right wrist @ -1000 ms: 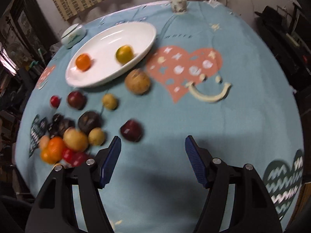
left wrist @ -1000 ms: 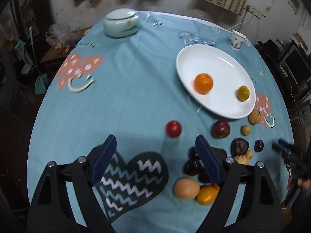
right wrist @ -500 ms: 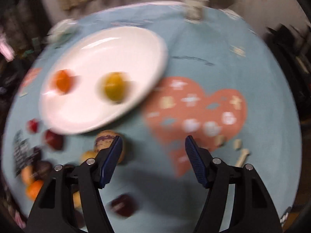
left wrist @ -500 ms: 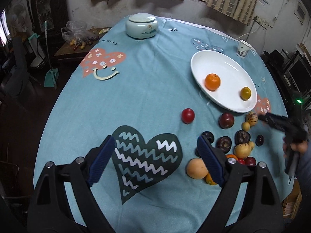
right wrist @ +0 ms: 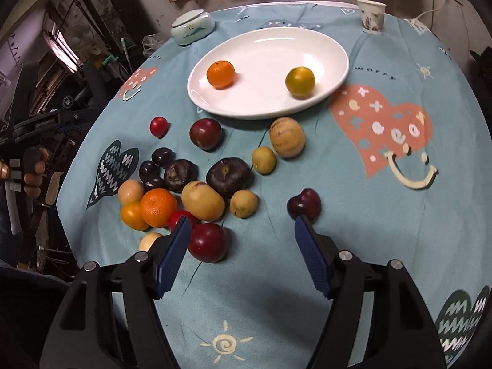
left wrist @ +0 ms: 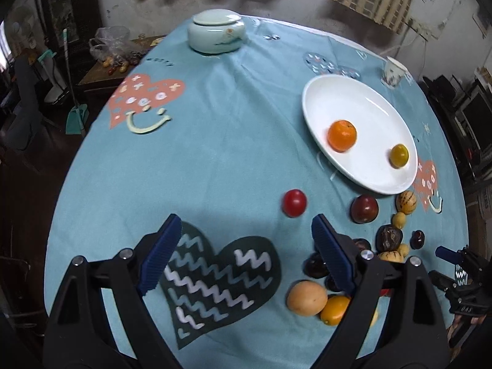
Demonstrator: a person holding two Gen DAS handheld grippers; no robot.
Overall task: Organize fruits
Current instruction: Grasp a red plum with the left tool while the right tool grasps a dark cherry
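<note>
A white oval plate [right wrist: 276, 46] holds an orange [right wrist: 220, 74] and a yellow-green citrus [right wrist: 300, 81]; the plate also shows in the left wrist view [left wrist: 369, 107]. Several loose fruits lie on the blue cloth below it: a small red one [right wrist: 159, 126], a dark plum [right wrist: 205, 133], a tan melon-like fruit [right wrist: 287, 137], a dark red plum [right wrist: 304, 205], a red plum [right wrist: 208, 242]. My right gripper [right wrist: 241, 232] is open and empty above the cloth, the red plum just inside its left finger. My left gripper [left wrist: 246, 233] is open and empty, left of the fruit pile [left wrist: 307, 298].
A pale green lidded jar [left wrist: 216, 34] stands at the far side. A paper cup [right wrist: 371, 15] stands beyond the plate. The table edge drops off left, where a side table with fruit bags [left wrist: 117, 58] and a broom stand.
My right gripper has pulled back from the plate toward the near fruit pile. My left gripper has moved closer over the dark heart print.
</note>
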